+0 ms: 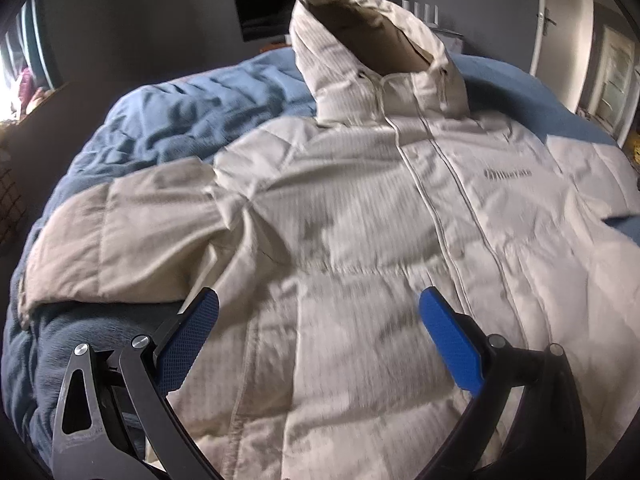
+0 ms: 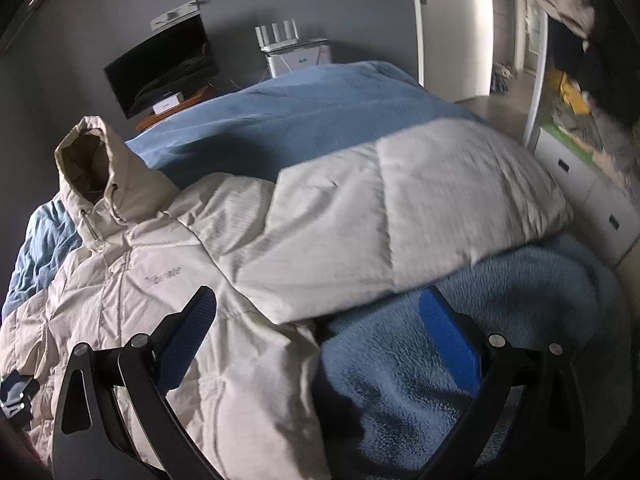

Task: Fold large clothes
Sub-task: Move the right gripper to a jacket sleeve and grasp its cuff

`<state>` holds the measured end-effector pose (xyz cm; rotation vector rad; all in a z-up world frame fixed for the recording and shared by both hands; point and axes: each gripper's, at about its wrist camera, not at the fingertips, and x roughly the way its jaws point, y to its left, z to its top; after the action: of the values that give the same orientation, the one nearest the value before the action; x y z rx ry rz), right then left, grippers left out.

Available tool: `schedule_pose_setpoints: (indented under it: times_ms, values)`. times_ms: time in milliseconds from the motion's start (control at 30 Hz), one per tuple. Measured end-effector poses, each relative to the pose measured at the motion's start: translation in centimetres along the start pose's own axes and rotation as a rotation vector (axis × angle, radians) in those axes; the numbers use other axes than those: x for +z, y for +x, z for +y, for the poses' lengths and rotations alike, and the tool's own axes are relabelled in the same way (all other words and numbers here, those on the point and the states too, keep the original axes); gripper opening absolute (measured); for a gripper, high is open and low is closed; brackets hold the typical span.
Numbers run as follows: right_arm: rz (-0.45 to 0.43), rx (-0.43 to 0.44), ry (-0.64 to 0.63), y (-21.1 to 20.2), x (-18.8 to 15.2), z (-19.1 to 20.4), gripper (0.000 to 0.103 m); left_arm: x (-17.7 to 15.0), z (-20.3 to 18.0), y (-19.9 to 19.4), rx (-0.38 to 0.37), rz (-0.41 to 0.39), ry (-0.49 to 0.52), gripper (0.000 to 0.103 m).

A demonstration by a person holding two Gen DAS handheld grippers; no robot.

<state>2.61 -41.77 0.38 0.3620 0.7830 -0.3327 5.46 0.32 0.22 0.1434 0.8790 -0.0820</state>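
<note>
We count one garment: a single pale cream puffer jacket (image 1: 360,208) lying front-up and zipped on a bed covered by a blue blanket (image 1: 168,120), its one hood (image 1: 360,40) standing up toward the far wall. We see two sleeves: one (image 1: 120,232) reaches out to the left side in the left wrist view, the other (image 2: 400,208) stretches right across the blanket in the right wrist view, its cuff near the bed edge. We hold two tongs. Our left gripper (image 1: 320,320) hovers over the lower front of the jacket, its two blue pads spread wide with nothing between them. Our right gripper (image 2: 320,320) is likewise released, poised above the spot where the jacket's side meets the blanket under that sleeve. Behind the bed we count one dark monitor (image 2: 160,72) and one white router (image 2: 280,36) with four antennas on a white box.
</note>
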Motion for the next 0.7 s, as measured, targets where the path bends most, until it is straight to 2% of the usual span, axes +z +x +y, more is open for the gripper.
schedule_pose_setpoints:
  times_ms: [167,400,700]
  values:
    - [0.063,0.032,0.101,1.8,-0.2,-2.2,0.097,-0.7,0.2,0.8,-0.05,0.016,-0.012,0.097]
    - [0.071,0.133,0.253,2.1,-0.6,-5.3,0.097,-1.4,-0.1,2.7,-0.045,0.073,-0.003,0.097]
    - [0.113,0.148,0.224,2.6,-0.2,-4.4,0.095,-1.6,0.1,3.4,-0.056,0.097,-0.004,0.097]
